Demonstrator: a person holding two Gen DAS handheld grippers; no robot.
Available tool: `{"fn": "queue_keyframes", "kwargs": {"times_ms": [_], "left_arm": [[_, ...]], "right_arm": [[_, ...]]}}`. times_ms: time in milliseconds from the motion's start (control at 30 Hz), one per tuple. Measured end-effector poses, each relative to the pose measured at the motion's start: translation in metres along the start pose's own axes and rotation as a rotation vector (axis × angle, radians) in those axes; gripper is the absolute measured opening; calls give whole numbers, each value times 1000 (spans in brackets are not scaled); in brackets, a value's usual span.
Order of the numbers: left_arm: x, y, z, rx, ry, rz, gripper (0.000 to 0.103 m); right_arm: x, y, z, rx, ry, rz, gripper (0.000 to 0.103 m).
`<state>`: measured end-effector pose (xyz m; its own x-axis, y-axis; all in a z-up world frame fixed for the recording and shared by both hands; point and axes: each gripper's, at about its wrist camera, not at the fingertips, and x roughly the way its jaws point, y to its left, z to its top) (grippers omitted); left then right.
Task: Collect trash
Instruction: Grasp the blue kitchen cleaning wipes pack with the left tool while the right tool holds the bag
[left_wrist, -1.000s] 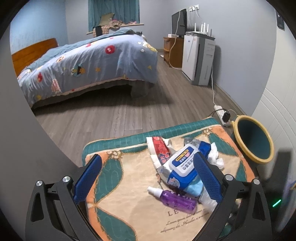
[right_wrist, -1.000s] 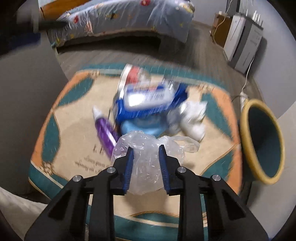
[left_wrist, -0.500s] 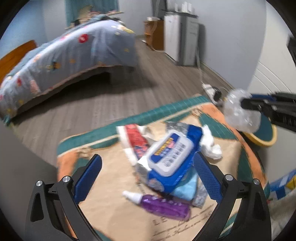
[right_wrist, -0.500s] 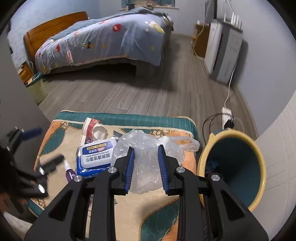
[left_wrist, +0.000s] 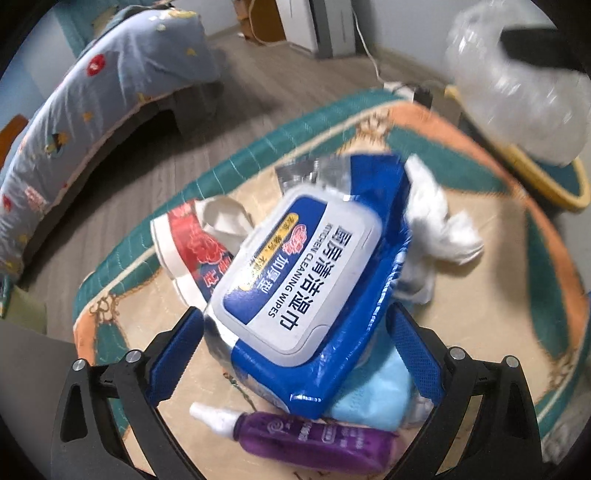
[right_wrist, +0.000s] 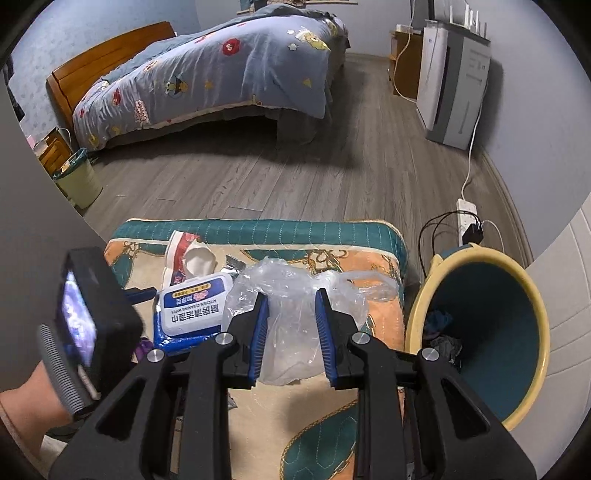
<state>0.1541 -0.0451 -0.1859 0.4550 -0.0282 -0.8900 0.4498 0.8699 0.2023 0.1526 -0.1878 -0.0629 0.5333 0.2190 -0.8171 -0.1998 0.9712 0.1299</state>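
In the left wrist view my left gripper (left_wrist: 293, 314) is open and low over the pile, its two blue fingers on either side of a blue and white wipes pack (left_wrist: 306, 273). Under the pack lie a light blue item (left_wrist: 373, 398) and a purple spray bottle (left_wrist: 306, 439). A red and white packet (left_wrist: 188, 240) and a crumpled white tissue (left_wrist: 439, 229) flank it. My right gripper (right_wrist: 291, 295) is shut on a clear plastic bag (right_wrist: 295, 325), held above the table's right end beside the yellow-rimmed bin (right_wrist: 413, 325). The bag (left_wrist: 517, 92) also shows at upper right.
The pile lies on a low table with a teal and orange cloth (right_wrist: 369, 266). A person's hand (right_wrist: 33, 398) holds the left gripper's body (right_wrist: 92, 314). Beyond are a wooden floor, a bed (right_wrist: 221, 74), a pale green bin (right_wrist: 79, 177), a power strip (right_wrist: 467, 214) and a white appliance (right_wrist: 454, 74).
My left gripper has come down and rolled, so the wipes pack now sits between its open fingers. The right gripper carried the bag rightward to the bin's side, then held still.
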Motion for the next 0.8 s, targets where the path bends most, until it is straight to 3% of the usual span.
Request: {"fn": "queue_keyframes", "kwargs": {"times_ms": [67, 200, 300, 433, 467, 600, 800], "left_arm": [[4, 3, 3, -11, 5, 21, 98], [5, 14, 12, -92, -6, -24, 98], [6, 13, 15, -88, 2, -21, 93], [-1, 13, 15, -74, -13, -19, 72], [-5, 14, 16, -77, -22, -22, 61], [-15, 19, 15, -91, -43, -45, 43], [-37, 17, 18, -93, -99, -66, 35]], "right_arm": [[0, -4, 0, 4, -2, 5, 25], [0, -11, -1, 17, -2, 6, 25], [0, -15, -3, 15, 4, 6, 25], [-3, -16, 0, 15, -3, 0, 25], [-4, -17, 1, 18, -6, 1, 25], [-9, -18, 0, 30, -20, 0, 25], [-17, -21, -2, 33, -38, -16, 25]]}}
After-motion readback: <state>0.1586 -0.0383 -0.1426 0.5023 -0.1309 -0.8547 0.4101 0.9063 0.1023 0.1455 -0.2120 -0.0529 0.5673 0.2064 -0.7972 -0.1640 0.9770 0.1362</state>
